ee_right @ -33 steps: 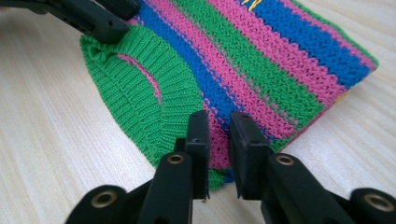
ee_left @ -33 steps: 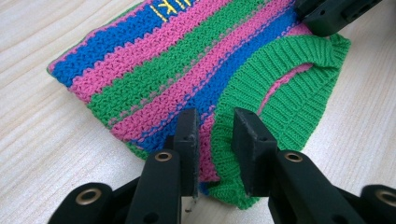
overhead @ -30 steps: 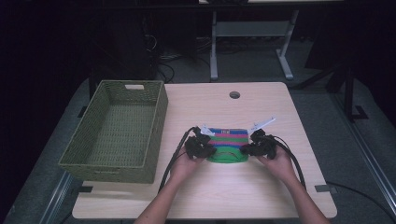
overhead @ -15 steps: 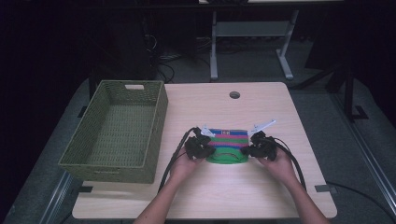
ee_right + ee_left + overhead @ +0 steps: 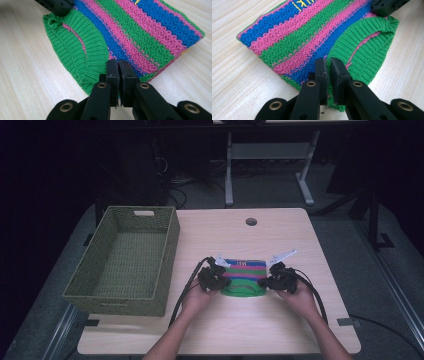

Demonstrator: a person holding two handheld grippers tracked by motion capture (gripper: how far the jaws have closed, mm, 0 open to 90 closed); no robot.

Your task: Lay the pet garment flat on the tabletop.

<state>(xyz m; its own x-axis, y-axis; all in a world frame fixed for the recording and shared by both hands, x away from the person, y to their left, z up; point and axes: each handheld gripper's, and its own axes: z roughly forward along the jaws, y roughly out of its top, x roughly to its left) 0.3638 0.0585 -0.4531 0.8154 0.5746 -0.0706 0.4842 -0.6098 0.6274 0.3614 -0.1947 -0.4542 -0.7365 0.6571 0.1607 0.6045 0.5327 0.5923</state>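
Note:
A small knitted garment point(image 5: 243, 276) with green, pink and blue stripes and a green ribbed band lies flat on the table, near its front middle. My left gripper point(image 5: 222, 279) is at the garment's left edge and my right gripper point(image 5: 265, 281) at its right edge. In the left gripper view the jaws point(image 5: 328, 61) are pinched together on the garment point(image 5: 312, 37) where the stripes meet the ribbed band. In the right gripper view the jaws point(image 5: 117, 62) pinch the same near edge of the garment point(image 5: 140, 32). Each gripper view shows the other gripper's black tip on the far corner.
A green woven basket point(image 5: 167, 245) stands empty on the left of the wooden table point(image 5: 280, 235). A round cable hole point(image 5: 251, 221) sits near the table's far edge. Cables trail from both grippers toward the front edge. Metal stand legs rise behind the table.

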